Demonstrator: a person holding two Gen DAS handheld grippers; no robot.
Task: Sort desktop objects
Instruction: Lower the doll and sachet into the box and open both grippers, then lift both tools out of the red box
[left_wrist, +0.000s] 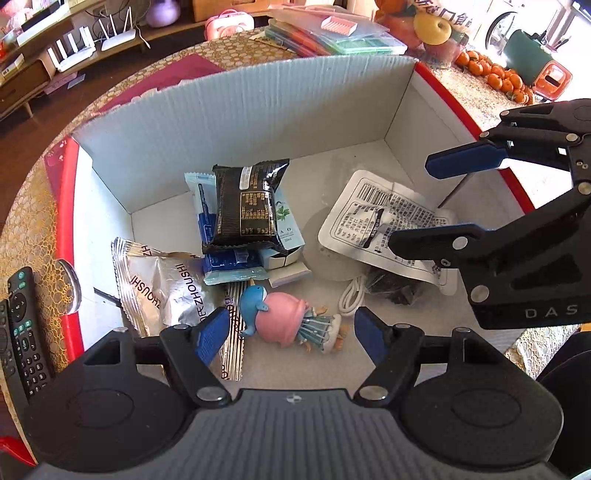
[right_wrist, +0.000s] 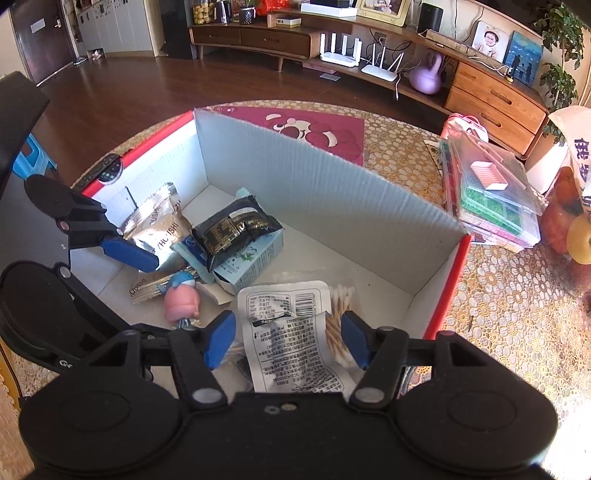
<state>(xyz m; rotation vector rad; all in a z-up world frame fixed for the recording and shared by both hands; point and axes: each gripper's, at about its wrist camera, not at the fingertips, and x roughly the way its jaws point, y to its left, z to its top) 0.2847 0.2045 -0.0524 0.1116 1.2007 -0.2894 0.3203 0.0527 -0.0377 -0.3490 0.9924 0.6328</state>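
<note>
Cardboard box (left_wrist: 229, 122), white inside with red outer edges, stands open on a table (right_wrist: 498, 314) covered by a gold-patterned lace cloth; all places below are given from this box. On the box floor, toward its left wall: a silver foil snack bag (left_wrist: 162, 284), and beside it a black snack packet (left_wrist: 247, 206) lying on top of a light blue carton (left_wrist: 288, 236) and a blue wrapper (left_wrist: 225, 266). Near the front middle of the box floor: a small doll (left_wrist: 284, 321) with a pink body and blue whale hat, lying on its side, touching a striped sachet (left_wrist: 232, 350). Toward the right wall: a white printed pouch (left_wrist: 373, 221), a coiled white cable (left_wrist: 351, 299) just in front of it, and a bundle of cotton swabs (right_wrist: 338, 321) partly under the pouch. Left claw (left_wrist: 291, 336): released, jaws spread wide, holding nothing, poised above the doll. Right claw (right_wrist: 288, 338): released, jaws apart on either side of the pouch, not gripping it. Outside the box: a black remote control (left_wrist: 22, 332) on the table past the left wall; a stack of clear plastic cases (right_wrist: 491, 192) past the right wall.
</note>
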